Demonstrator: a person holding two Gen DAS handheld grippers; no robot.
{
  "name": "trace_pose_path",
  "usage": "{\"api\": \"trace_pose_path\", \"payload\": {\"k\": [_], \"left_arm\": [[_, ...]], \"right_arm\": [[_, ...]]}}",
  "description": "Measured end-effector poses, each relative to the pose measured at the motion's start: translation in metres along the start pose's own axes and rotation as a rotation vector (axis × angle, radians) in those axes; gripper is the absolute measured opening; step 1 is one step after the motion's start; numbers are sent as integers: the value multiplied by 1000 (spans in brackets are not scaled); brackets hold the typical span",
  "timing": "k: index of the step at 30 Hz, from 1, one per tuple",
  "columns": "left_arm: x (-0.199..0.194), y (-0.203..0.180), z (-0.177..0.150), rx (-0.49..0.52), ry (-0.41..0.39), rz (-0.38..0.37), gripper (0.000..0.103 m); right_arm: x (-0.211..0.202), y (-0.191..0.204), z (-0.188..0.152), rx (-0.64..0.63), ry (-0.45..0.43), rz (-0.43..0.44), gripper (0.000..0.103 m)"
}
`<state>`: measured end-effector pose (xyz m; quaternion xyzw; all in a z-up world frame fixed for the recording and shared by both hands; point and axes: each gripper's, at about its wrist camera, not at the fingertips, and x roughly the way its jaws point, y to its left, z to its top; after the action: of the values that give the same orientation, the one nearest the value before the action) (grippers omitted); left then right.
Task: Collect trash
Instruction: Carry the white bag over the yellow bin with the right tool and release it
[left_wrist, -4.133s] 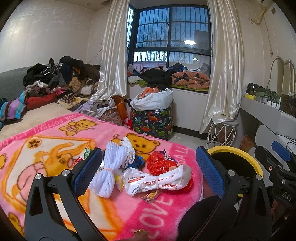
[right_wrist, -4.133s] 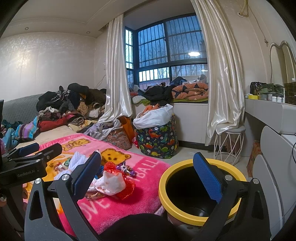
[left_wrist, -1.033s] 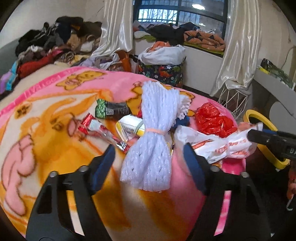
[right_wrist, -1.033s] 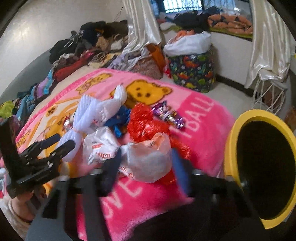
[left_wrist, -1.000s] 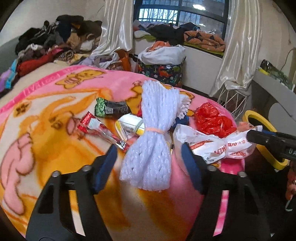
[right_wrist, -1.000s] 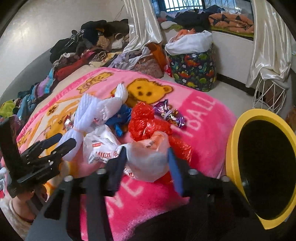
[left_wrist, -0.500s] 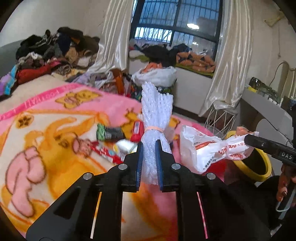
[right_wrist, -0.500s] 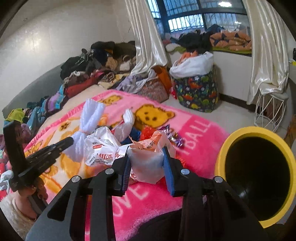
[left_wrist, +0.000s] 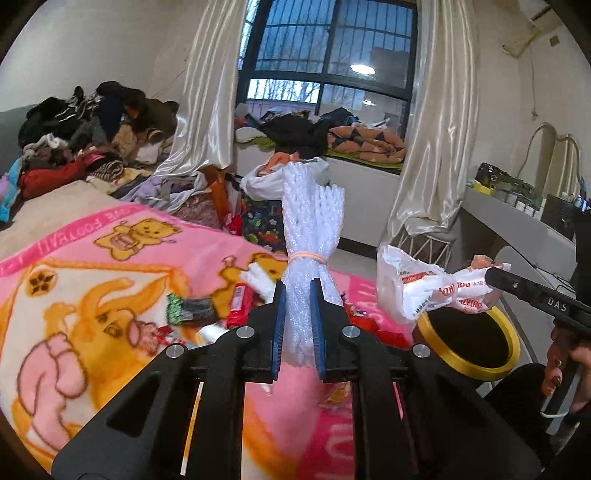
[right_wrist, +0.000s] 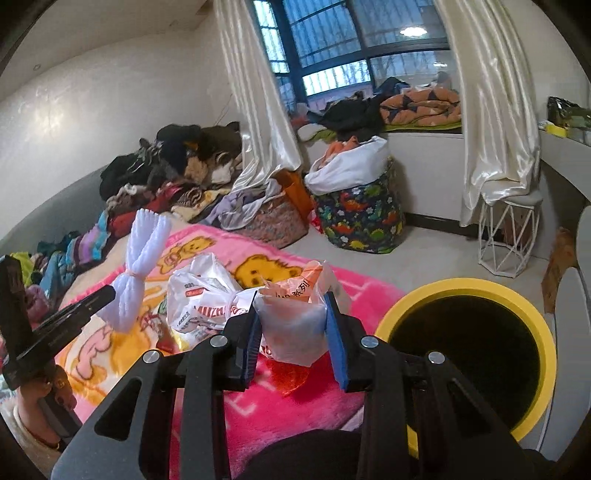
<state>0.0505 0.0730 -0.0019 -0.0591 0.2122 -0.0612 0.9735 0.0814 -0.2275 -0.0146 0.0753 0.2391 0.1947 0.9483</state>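
both wrist views look forward and slightly down, close above the pink blanket (left_wrist: 110, 280), sharing the window (right_wrist: 354, 48) beyond it.

Clothes heap (right_wrist: 173, 166) against wall; dinosaur-print hamper (right_wrist: 364, 218) beside white wire stool (right_wrist: 508, 236).

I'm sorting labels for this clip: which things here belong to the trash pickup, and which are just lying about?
Job:
- foam net bundle
- plastic bag
- bin
- wrappers

Lying about:
- clothes pile
- dinosaur hamper
- stool
- curtains

Left gripper (left_wrist: 297, 325) jaws clamped nearly shut, right gripper (right_wrist: 293, 338) jaws partly closed, both loaded.
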Motion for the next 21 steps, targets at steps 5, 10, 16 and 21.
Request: {"api": "trace_pose_path", "payload": {"k": [5,10,16,21], "left_arm": [[5,-21,2,26,1,-43,8],[12,-44,1,61,10,-89,8],[22,-69,-2,102,17,-143,8],[25,-85,-1,127,17,-180,8]], "right_arm": [[-7,-20,1,31,-19,-44,30],[-15,-39,2,60,-40,-96,30],[-24,-57,-1,82,-65,-163,30],[-32,-74,0,100,-84,-227,30]]}}
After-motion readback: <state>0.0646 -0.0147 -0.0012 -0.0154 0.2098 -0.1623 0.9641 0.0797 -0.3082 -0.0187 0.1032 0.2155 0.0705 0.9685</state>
